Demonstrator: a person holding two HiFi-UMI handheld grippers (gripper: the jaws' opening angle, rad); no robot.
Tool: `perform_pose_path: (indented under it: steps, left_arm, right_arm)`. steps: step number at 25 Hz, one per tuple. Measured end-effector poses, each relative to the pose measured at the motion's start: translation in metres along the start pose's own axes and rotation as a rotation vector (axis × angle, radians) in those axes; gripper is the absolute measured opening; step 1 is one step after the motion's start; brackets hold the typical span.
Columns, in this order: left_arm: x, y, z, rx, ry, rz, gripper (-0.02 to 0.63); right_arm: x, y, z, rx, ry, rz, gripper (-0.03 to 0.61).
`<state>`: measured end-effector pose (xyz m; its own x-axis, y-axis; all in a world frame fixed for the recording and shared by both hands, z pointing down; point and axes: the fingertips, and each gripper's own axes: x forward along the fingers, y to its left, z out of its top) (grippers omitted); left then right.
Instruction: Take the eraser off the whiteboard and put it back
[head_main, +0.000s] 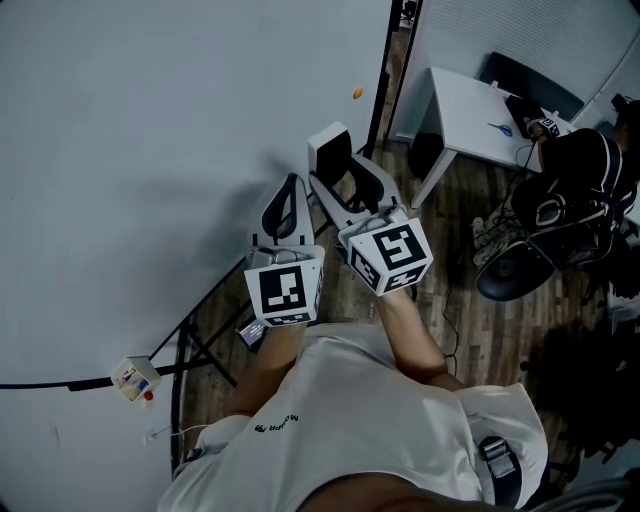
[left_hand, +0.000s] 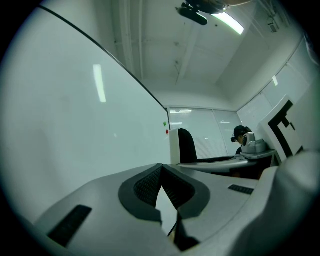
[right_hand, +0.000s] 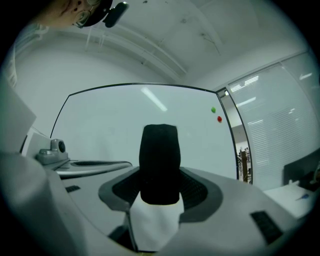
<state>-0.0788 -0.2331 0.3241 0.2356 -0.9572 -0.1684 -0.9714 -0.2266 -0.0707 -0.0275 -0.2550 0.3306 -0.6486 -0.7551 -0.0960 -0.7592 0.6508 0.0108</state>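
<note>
An office is indicated by a large whiteboard, a white desk, and slatted blinds along the wall.

The eraser sits between the fingers of the right gripper, before the whiteboard. The left gripper is alongside at its left, and a table stands farther right.
</note>
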Motion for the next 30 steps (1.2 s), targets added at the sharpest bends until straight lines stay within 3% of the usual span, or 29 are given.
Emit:
perform_pose_path:
  steps: [30]
  left_arm:
    - [0.0049, -0.003, -0.0053, -0.036, 0.004, -0.003, 0.002]
  right_arm:
    - [0.0059, -0.0097, -0.0021, 0.025, 0.007, 0.006, 0.235]
